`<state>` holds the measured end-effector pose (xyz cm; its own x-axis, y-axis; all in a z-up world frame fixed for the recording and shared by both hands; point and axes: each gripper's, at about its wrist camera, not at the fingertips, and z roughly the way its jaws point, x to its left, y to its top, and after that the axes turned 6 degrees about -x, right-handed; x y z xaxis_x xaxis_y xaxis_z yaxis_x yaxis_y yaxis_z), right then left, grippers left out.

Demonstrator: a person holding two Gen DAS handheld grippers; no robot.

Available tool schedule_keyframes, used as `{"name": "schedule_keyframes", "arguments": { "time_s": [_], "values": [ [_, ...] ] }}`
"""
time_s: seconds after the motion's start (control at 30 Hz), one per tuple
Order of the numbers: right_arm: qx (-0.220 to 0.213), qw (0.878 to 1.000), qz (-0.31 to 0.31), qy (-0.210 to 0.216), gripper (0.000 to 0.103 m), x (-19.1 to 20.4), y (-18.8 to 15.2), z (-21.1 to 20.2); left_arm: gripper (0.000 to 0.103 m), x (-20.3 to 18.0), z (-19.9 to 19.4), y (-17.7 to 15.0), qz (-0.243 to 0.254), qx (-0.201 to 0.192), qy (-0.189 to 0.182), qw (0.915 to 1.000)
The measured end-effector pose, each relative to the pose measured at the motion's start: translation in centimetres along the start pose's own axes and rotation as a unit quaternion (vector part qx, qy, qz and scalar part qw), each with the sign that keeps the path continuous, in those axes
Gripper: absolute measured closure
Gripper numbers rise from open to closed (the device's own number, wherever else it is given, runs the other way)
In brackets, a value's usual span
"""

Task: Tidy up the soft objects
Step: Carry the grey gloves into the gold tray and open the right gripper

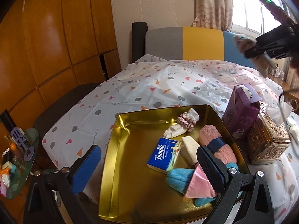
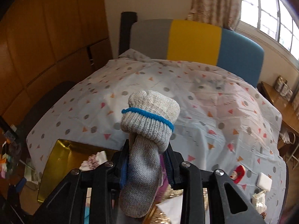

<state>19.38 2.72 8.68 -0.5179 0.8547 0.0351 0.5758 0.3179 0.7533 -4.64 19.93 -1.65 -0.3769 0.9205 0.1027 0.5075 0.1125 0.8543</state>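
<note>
The grey knitted sock (image 2: 147, 130), rolled with a blue band around it, is clamped between the right gripper (image 2: 146, 160) fingers, raised above the patterned cloth (image 2: 205, 112) on the desk. The left gripper (image 1: 147, 168) hangs over the gold tray (image 1: 130, 158), its fingers spread apart and gripping nothing; the tray contains a Tempo tissue pack (image 1: 164, 155), a pink towel roll (image 1: 214, 141) and a scrunchie (image 1: 186, 123).

One gold tray (image 1: 115, 149): one Tempo tissue pack (image 1: 164, 155), one pink scrunchie (image 1: 185, 123), one rolled pink towel (image 1: 218, 145). Right of the left tongs: one purple carton (image 1: 239, 115), one ornate tissue box (image 1: 269, 140). One knitted sock (image 2: 147, 130).
</note>
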Motion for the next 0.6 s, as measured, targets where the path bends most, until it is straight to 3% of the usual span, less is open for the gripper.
{"name": "schedule_keyframes", "arguments": {
  "time_s": [0.23, 0.47, 0.6],
  "values": [
    [0.043, 0.995, -0.052, 0.076, 0.071, 7.9, -3.6, 3.3, 0.0, 1.3, 0.1, -0.1, -0.015, 0.003, 0.017, 0.9997],
    [0.115, 0.985, -0.061, 0.117, 0.071, 12.2, -8.9, 8.0, 0.0, 3.4, 0.1, -0.1, -0.044, 0.004, 0.031, 0.9985],
    [0.133, 0.98, -0.048, 0.142, 0.071, 14.3, -11.3, 10.0, 0.0, 4.1, 0.0, 0.0, -0.051, 0.002, 0.042, 0.9978]
  ]
}}
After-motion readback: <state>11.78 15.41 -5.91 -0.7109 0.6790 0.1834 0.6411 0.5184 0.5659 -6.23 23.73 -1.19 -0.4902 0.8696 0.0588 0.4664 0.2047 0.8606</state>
